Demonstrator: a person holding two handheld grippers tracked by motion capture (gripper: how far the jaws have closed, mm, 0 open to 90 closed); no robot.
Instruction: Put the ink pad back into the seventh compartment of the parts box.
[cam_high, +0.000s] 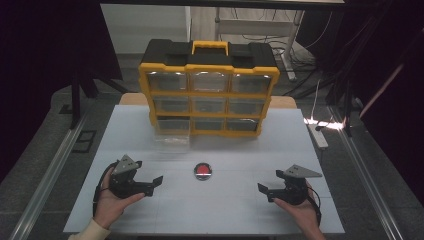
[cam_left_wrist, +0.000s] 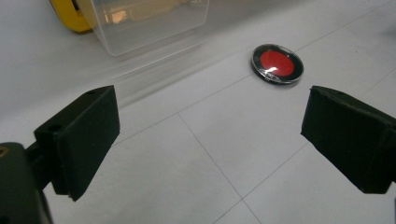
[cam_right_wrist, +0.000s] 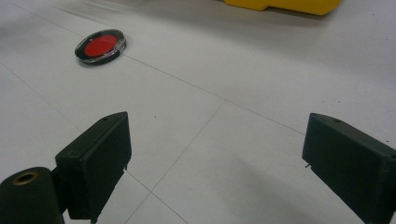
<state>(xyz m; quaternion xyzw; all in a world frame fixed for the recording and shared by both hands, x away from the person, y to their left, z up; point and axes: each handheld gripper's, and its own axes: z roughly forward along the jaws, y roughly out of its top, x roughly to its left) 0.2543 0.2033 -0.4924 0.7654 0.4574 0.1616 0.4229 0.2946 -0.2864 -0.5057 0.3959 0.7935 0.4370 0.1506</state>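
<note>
Flanking an unlabelled red disc (cam_high: 203, 171), left gripper (cam_high: 153, 184) and right gripper (cam_high: 265, 191), jaws wide, empty.

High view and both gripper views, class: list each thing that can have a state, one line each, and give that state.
Left gripper: open, holding nothing.
Right gripper: open, holding nothing.
Red disc: flat on the table, untouched.
Bottom-left drawer: pulled out of the organizer.
Other drawers: pushed in.

White table (cam_high: 150, 210); red disc (cam_high: 203, 171), clear drawer (cam_high: 172, 137), yellow organizer (cam_high: 207, 90) on it
</note>
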